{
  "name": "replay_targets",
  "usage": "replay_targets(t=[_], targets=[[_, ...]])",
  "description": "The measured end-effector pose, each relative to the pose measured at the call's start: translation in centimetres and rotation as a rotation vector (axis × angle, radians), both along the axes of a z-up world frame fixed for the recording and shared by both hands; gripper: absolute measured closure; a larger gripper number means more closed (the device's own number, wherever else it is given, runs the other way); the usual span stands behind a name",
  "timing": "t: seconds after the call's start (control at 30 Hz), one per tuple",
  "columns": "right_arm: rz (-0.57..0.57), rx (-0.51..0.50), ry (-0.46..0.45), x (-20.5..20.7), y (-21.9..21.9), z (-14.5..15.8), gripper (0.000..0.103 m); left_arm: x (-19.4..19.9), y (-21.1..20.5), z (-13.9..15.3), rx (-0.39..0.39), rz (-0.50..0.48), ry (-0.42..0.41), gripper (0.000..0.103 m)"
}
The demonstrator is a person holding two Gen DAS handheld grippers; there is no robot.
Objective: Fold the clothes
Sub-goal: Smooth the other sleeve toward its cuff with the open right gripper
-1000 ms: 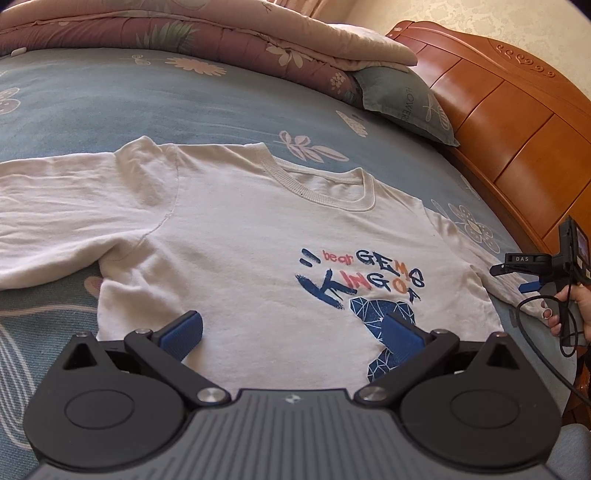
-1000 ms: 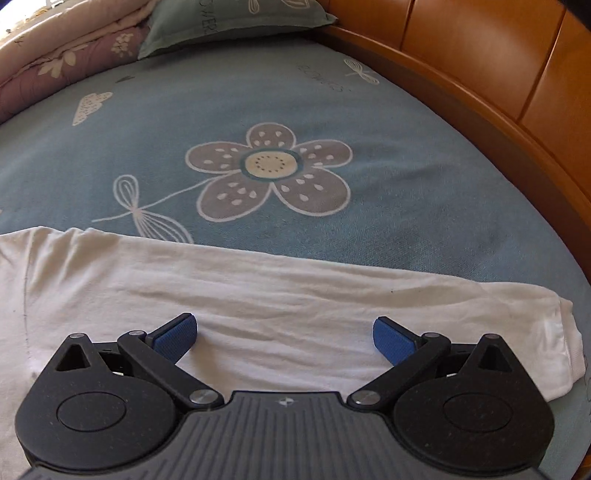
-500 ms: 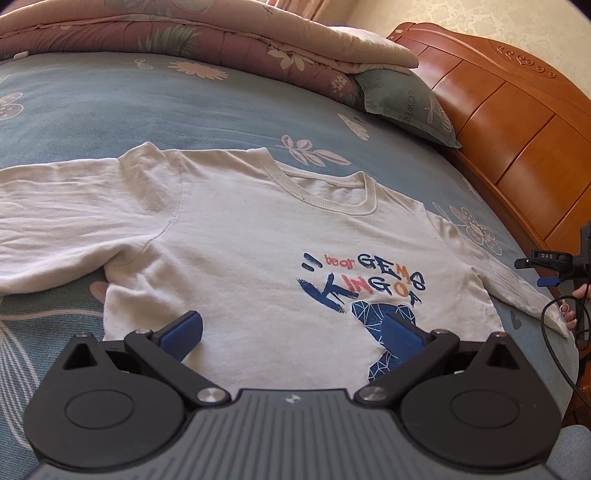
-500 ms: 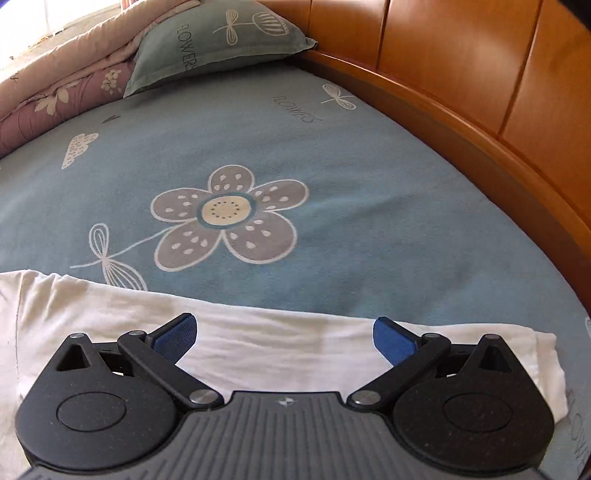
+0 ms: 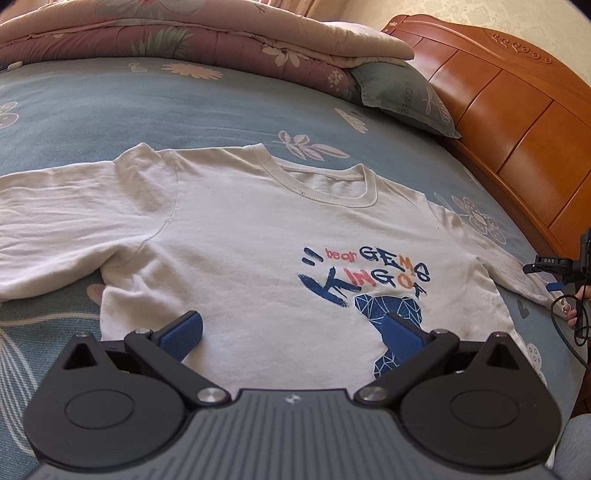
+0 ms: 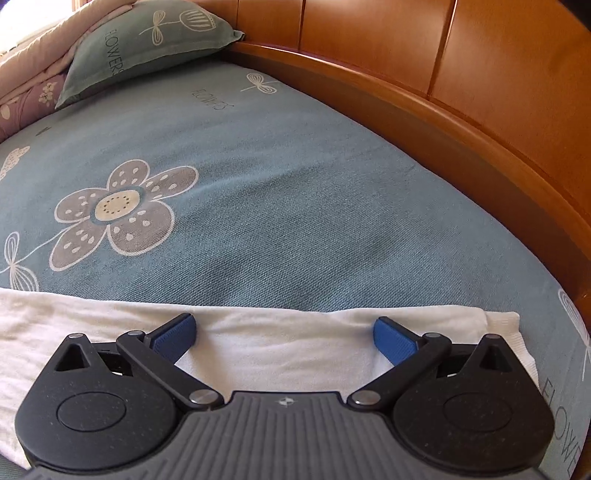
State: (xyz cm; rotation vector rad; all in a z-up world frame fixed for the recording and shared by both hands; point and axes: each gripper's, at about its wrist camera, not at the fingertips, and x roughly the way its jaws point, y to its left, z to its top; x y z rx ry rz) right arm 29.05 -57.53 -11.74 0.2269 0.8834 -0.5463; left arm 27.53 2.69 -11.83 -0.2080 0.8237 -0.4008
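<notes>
A white long-sleeved shirt (image 5: 236, 236) with a blue and red print lies front up on the bed, both sleeves spread sideways. My left gripper (image 5: 291, 330) hovers open over the shirt's lower body, nothing between its blue pads. In the right wrist view the shirt's right sleeve (image 6: 280, 343) stretches across the bottom, cuff at the right. My right gripper (image 6: 284, 332) is open above that sleeve, pads apart and empty. The same right gripper (image 5: 554, 273) shows at the right edge of the left wrist view, held by a hand (image 5: 574, 308).
The blue-green flowered bedsheet (image 6: 258, 184) covers the bed. A wooden headboard (image 5: 517, 122) runs along the right side. A green pillow (image 6: 147, 40) and a folded quilt (image 5: 184, 33) lie at the far end. A black cable (image 5: 569, 332) hangs by the hand.
The right gripper has drawn back toward the near edge of the sleeve, so less sleeve shows. The left gripper has pulled back slightly from the shirt. Both remain open.
</notes>
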Motion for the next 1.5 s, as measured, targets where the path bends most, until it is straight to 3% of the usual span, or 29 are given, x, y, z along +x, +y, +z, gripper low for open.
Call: replay_targets(t=[0.1, 0.27, 0.6, 0.73, 0.83, 0.97, 1.07, 1.17, 1.27, 1.4, 1.5], targets=[[0.042, -0.024, -0.031, -2.2, 1.3, 1.3, 0.000, -0.2, 0.1, 0.4, -0.011, -0.002, -0.007, 0.001], [0.091, -0.059, 0.018, -5.9, 2.3, 0.8, 0.000, -0.4, -0.1, 0.7, -0.019, -0.013, -0.013, 0.001], [-0.027, -0.053, -0.012, -10.4, -1.1, 1.6, 0.000, -0.3, -0.3, 0.5, -0.019, -0.014, -0.007, 0.001], [0.040, 0.042, -0.066, -9.5, 0.2, 1.8, 0.000, -0.3, -0.4, 0.5, -0.011, -0.019, -0.009, 0.001], [0.105, 0.052, -0.035, -8.3, 1.8, 0.9, 0.000, -0.4, -0.5, 0.3, -0.006, -0.023, -0.003, 0.001], [0.108, 0.014, 0.016, -8.6, 2.3, 0.0, 0.000, -0.4, -0.3, 0.6, -0.015, -0.020, -0.007, 0.001], [0.050, 0.031, -0.026, -10.2, 1.3, 1.3, 0.000, -0.5, -0.1, 0.8, -0.029, -0.015, -0.011, 0.001], [0.039, 0.121, -0.119, -11.8, 0.4, 2.8, 0.000, -0.5, -0.3, 0.9, -0.030, -0.022, -0.010, 0.001], [0.038, 0.276, -0.231, -12.8, -0.4, 3.3, 0.000, -0.8, -0.7, 1.0, -0.021, -0.038, -0.015, 0.001], [0.023, 0.462, -0.334, -13.4, -0.7, 1.9, 0.000, -1.0, -1.1, 1.1, -0.010, -0.055, -0.025, 0.001], [-0.013, 0.518, -0.356, -13.7, -0.4, 0.5, 0.000, -0.9, -1.1, 1.1, -0.010, -0.055, -0.022, 0.001]])
